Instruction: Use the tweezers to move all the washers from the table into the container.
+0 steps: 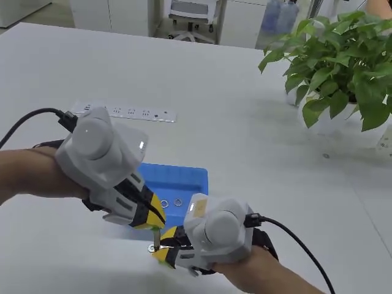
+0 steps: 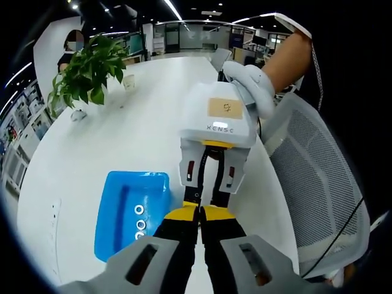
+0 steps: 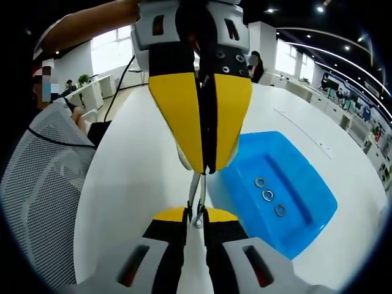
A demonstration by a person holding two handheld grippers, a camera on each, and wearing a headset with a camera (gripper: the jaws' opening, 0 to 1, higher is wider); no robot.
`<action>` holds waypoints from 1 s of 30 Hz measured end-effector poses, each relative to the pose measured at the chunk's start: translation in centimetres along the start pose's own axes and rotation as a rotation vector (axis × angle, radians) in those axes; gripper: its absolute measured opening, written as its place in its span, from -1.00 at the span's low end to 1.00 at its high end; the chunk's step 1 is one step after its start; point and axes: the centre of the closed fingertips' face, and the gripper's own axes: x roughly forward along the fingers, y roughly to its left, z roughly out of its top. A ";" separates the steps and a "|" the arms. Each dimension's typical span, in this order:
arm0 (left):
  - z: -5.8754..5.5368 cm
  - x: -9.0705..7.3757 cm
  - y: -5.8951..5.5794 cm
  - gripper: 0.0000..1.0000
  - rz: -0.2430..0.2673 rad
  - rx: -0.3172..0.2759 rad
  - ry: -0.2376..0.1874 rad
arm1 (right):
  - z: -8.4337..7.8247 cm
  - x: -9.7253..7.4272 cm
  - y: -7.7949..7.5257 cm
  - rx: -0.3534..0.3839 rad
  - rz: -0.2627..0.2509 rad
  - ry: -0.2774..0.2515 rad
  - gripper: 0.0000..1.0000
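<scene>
One washer [image 1: 151, 248]: lying beside container [image 1: 184, 174].
Left gripper [image 3: 205, 165]: jaws clamping tweezers [image 3: 196, 193].
Right gripper [image 3: 196, 215]: jaws squeezing tweezers, likely needing gentleness.

Washers [image 1: 178, 201] in container [image 1: 184, 177]; power strip [image 1: 128, 112] behind it on table [image 1: 245, 122].

Left gripper [image 1: 157, 218] blocks right gripper [image 1: 163, 249]; table [image 1: 257, 159] beyond open

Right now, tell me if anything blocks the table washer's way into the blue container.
Nothing visible does. The washer lies on bare table beside the container; the left gripper, holding the tweezers, hangs above that stretch.
</scene>
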 end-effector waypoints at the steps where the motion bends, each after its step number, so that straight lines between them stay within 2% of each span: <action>1: 0.0 0.0 0.0 -0.89 -0.001 -0.002 0.000 | 0.0 0.0 0.0 0.000 -0.001 0.000 -0.79; 9: 0.1 0.1 0.0 -0.89 -0.008 0.004 0.001 | -0.2 0.0 -0.2 0.030 -0.008 0.011 -0.86; 30: 0.0 -0.8 -0.2 -0.89 0.003 0.017 0.016 | 0.5 -0.3 0.2 0.002 -0.009 0.001 -0.87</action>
